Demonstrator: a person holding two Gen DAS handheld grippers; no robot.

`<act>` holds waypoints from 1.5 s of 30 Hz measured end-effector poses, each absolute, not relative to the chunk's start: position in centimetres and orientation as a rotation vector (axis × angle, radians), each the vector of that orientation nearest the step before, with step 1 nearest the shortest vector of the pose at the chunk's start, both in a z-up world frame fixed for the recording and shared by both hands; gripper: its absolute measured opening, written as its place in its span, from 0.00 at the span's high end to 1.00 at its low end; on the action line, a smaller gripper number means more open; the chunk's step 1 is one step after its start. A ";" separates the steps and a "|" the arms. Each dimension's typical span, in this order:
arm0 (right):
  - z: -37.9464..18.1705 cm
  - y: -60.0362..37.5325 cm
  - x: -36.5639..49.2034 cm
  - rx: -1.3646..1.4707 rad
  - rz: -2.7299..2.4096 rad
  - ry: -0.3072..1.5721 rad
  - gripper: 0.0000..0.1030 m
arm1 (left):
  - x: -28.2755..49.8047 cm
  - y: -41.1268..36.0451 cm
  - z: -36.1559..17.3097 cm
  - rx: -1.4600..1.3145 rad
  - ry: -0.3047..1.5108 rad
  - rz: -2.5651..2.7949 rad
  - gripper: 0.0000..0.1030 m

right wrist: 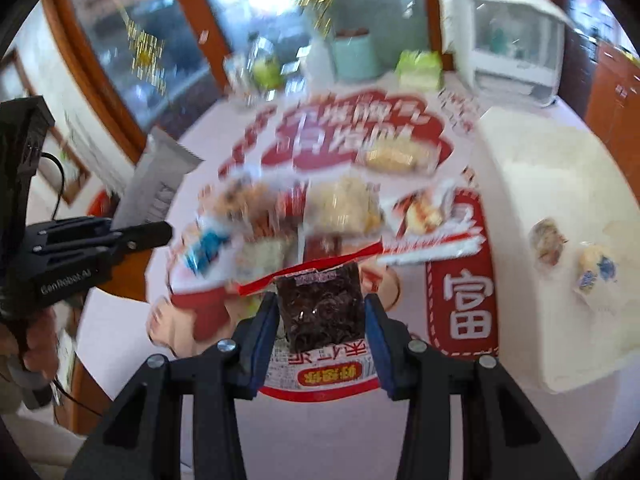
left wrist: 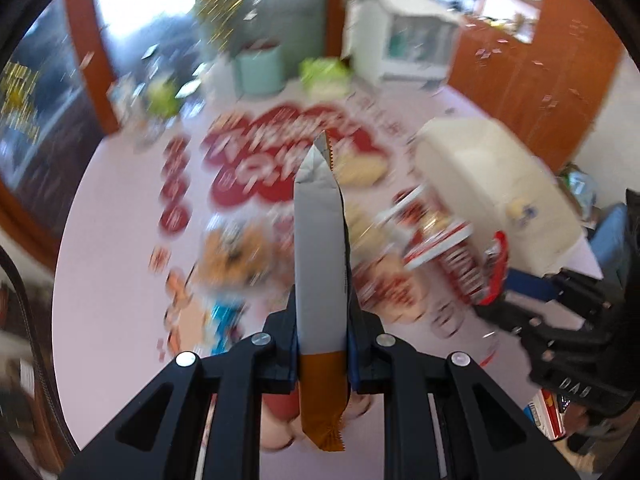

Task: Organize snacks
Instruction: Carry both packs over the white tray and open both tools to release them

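Note:
My left gripper [left wrist: 322, 320] is shut on a long silver and orange snack packet [left wrist: 320, 264], held edge-on above the table; the packet also shows in the right wrist view [right wrist: 154, 184] at the left. My right gripper [right wrist: 322, 316] is shut on a red-edged snack packet with a dark window [right wrist: 322, 308]; this gripper shows at the right in the left wrist view [left wrist: 560, 332]. Several loose snack packets [right wrist: 340, 204] lie blurred on the round pink and red table [right wrist: 464, 304].
A cream tray [right wrist: 560, 184] at the right holds two small wrapped sweets [right wrist: 546, 240]. At the far side stand a white appliance [right wrist: 508, 36], a mint canister [right wrist: 354, 58] and a green packet [right wrist: 418, 68]. Wooden cabinets lie beyond.

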State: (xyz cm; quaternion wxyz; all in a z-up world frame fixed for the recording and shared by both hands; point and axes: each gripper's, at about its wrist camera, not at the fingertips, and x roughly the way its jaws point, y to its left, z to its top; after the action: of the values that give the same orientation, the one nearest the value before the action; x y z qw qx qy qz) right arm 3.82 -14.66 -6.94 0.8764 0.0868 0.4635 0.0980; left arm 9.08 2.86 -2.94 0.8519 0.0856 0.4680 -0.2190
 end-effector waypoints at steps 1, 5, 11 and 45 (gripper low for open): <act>-5.9 -15.3 3.6 0.205 0.180 0.932 0.58 | 9.2 1.5 -1.8 0.193 0.958 -0.490 0.85; -2.7 -18.5 2.8 0.294 0.060 0.833 0.58 | 9.8 -3.9 1.7 0.236 0.864 -0.580 0.85; 0.7 -24.7 1.5 0.363 -0.151 0.709 0.58 | 10.8 -12.8 4.9 0.298 0.768 -0.674 0.85; -7.2 -39.5 2.7 0.510 -0.351 0.823 0.58 | 15.1 -33.1 -8.1 0.544 0.969 -0.616 0.84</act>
State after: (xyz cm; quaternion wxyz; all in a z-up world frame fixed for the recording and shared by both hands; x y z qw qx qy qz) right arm 2.71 -39.52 -7.22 0.8703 0.2440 0.3934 -0.1680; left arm 15.14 -33.11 -8.14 0.8049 0.2541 0.4525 -0.2879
